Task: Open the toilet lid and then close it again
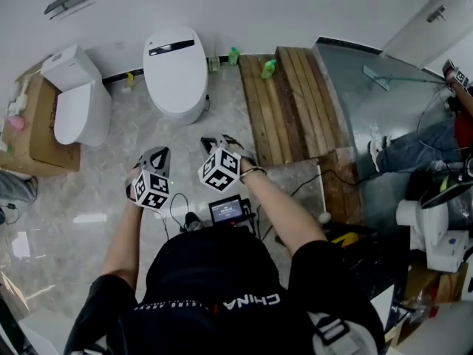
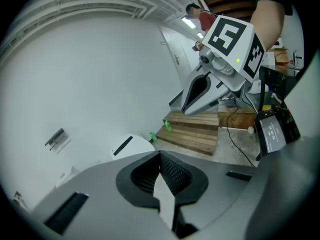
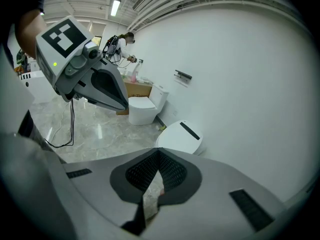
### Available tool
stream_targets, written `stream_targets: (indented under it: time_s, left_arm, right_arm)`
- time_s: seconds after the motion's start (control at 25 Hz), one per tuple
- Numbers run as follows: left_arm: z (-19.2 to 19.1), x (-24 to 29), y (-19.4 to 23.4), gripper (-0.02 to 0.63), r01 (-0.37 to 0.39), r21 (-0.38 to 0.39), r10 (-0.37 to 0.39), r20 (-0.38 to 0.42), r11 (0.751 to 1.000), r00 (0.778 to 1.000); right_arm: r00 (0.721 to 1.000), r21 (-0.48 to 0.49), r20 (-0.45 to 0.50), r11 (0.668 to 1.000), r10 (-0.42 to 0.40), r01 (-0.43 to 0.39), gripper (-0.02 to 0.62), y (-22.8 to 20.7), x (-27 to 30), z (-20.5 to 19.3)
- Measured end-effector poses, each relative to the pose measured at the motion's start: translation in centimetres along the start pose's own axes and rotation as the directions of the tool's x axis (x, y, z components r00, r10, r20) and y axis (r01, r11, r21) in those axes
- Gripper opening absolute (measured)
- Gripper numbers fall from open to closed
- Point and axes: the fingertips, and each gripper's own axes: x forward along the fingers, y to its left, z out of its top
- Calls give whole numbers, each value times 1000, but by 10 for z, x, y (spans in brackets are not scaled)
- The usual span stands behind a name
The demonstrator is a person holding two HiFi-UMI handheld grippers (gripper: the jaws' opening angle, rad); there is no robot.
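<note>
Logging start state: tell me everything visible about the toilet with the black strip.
The toilet is white, glossy, oval and tankless, with a black strip across its wall end. Its lid is down and nothing lies on it. It stands on the grey marbled floor against the white wall, between a second toilet and a wooden pallet.

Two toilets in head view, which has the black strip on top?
The tankless oval white toilet beside the wooden pallet; the tanked white toilet by the cardboard box has none.

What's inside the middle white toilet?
Only the white oval toilet's closed lid shows, with a black strip on top. It covers the bowl, so the inside cannot be seen.
</note>
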Motion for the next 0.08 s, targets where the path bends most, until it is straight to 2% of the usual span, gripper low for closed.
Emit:
stream_targets:
  time_s: [0.08]
  left_arm:
    - [4,-2,-3,9,-9,7,9,8,1000,1000]
  right_arm:
    - [1000,2,2,1000,3,-3,12,1,-4,-2]
